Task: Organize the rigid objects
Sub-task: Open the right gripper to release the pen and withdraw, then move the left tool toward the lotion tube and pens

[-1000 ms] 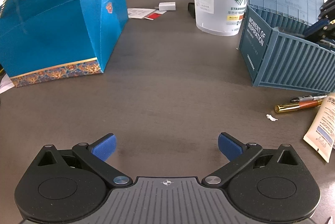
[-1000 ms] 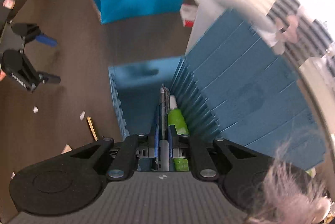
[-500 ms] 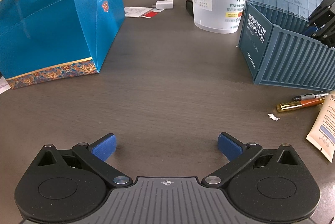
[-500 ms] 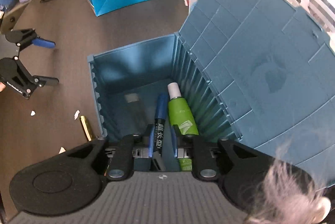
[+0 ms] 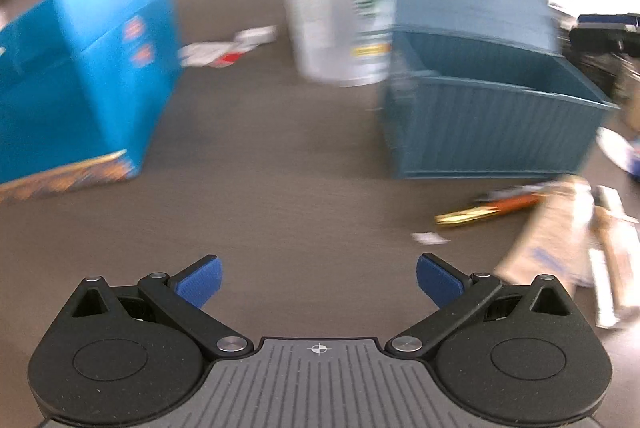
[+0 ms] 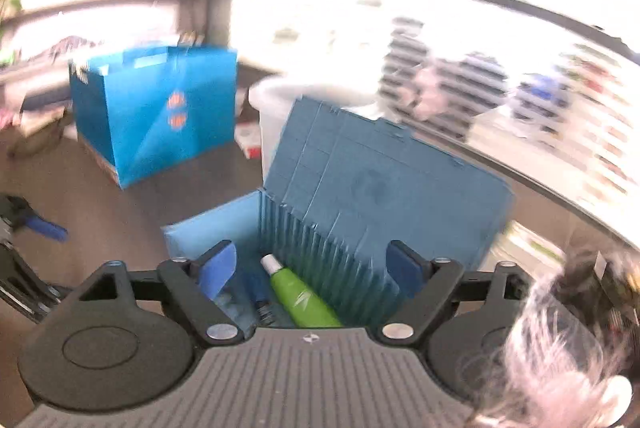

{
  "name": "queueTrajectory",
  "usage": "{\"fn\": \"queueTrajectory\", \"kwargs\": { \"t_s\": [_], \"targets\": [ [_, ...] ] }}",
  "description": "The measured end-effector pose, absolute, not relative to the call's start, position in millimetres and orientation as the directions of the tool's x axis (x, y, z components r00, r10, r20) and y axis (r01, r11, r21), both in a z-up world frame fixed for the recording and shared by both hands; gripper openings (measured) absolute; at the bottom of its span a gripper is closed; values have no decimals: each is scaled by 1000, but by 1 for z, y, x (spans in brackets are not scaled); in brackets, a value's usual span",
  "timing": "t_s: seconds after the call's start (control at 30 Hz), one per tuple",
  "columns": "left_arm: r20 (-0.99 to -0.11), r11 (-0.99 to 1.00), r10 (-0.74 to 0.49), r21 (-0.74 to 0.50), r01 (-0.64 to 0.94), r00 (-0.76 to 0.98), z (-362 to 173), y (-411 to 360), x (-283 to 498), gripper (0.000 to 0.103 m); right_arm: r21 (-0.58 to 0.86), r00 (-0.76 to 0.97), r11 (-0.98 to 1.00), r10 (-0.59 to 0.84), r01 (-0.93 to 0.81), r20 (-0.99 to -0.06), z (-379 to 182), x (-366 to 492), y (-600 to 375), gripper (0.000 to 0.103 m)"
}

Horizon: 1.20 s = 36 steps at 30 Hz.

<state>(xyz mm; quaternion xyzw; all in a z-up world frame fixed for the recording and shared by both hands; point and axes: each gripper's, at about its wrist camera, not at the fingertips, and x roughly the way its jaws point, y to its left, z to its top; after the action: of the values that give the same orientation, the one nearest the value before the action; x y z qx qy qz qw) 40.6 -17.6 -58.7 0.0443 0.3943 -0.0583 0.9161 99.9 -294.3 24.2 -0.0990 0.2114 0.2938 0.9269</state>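
- right gripper point(image 6: 310, 264): fingers point(image 6: 218, 266) have just been opening, now wide apart, nothing between the pads
- it hangs over the open teal container box point(image 6: 320, 248); lid point(image 6: 380, 184) stands tilted up behind the opening
- inside the box, under the fingers: blue marker point(image 6: 256, 292) lying flat, green tube point(image 6: 304, 298) just beside it, white cap pointing away from the camera; a pale item further left, too blurred to tell
- left gripper point(image 5: 318, 278): fingers point(image 5: 200, 278) wide apart, empty, over bare dark bench point(image 5: 280, 168)
- left view is motion-blurred; box point(image 5: 492, 124) sits ahead right, open top visible
- loose on the bench in front of the box: gold-and-orange pen point(image 5: 480, 210) with a dark pen touching or just behind it, cannot tell; beige tube point(image 5: 548, 240) near the right finger; flat pale items further right, blurred
- small white scrap point(image 5: 430, 238) between pen and right finger
- white plastic Starbucks tub point(image 5: 340, 28) stands behind the box, touching or just beside it
- blue paper bag point(image 5: 80, 88) upright at left, well apart from the box
- papers point(image 5: 224, 48) on the bench between bag and tub
- pale furry thing point(image 6: 560, 356) at lower right of the right view, cannot tell what
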Motion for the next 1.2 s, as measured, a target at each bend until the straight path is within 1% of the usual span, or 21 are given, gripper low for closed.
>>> {"fn": "queueTrajectory", "kwargs": {
  "t_s": [0.1,0.2,0.3,0.4,0.5,0.57,0.73,0.87,1.0,1.07,1.2],
  "targets": [
    [-723,960,-150,57,274,674,-56,-52,42,103,6,759,834,506,-552,-411,13,44,-313,88],
    [-737,932,-165,101,348,655,-62,-84,52,103,40,780,853,494,-520,-384,2,-6,-326,91],
    [-747,903,-198,113,414,635,-68,-110,58,103,57,806,867,484,-496,-341,-4,-52,-342,100],
    [-741,884,-227,114,453,631,-70,-122,59,103,91,820,874,481,-478,-312,-12,-87,-354,100],
    [-732,882,-232,119,456,640,-69,-129,63,103,113,822,877,478,-467,-310,-22,-111,-360,101],
    [-730,878,-234,125,462,642,-70,-134,64,103,124,822,881,471,-456,-319,-29,-122,-364,101],
    [-746,819,-280,143,556,604,-76,-148,59,103,153,821,883,468,-443,-325,-43,-137,-370,101],
    [-759,823,-313,84,562,571,-79,-150,65,103,194,826,887,461,-419,-325,-53,-140,-376,101],
    [-747,828,-375,-5,560,548,-85,-140,73,103,218,827,884,465,-414,-316,-60,-144,-379,101],
    [-748,835,-386,-35,549,540,-86,-137,77,103,226,825,882,468,-413,-317,-63,-145,-379,101],
    [-736,830,-394,-29,556,550,-87,-135,77,103,233,818,881,471,-413,-330,-68,-145,-376,101]
  ]
}}
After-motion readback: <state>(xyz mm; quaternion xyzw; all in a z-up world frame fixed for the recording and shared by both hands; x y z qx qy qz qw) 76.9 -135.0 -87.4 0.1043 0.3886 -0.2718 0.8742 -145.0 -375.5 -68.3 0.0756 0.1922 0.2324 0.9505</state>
